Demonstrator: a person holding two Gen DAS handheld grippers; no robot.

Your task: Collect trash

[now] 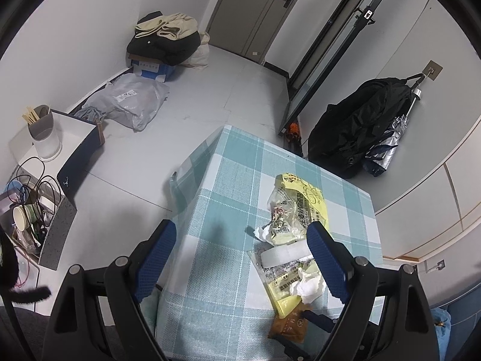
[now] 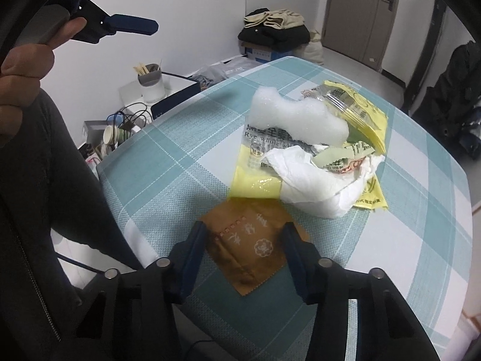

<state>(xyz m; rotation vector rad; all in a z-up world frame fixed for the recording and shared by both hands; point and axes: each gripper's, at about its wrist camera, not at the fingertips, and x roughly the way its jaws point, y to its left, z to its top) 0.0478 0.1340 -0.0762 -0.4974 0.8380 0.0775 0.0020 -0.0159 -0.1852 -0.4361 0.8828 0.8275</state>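
Brown packet (image 2: 252,252) lies flat on worktop (image 2: 168,174), lower centre of right wrist view, long axis running lower right to upper left. Right gripper (image 2: 243,258) jaws straddle it, pad contact unclear; left gripper (image 1: 240,258) jaws wide, empty.

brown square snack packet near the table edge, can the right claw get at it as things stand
Probably yes: the right claw already straddles the brown square snack packet, with nothing lying on top of it.

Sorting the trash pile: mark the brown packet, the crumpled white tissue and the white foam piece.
brown packet (image 2: 255,248): right wrist view, its printed middle, between the claw fingers.
crumpled white tissue (image 2: 312,180): right wrist view, its bulging front.
white foam piece (image 2: 297,117): right wrist view, its broad side.
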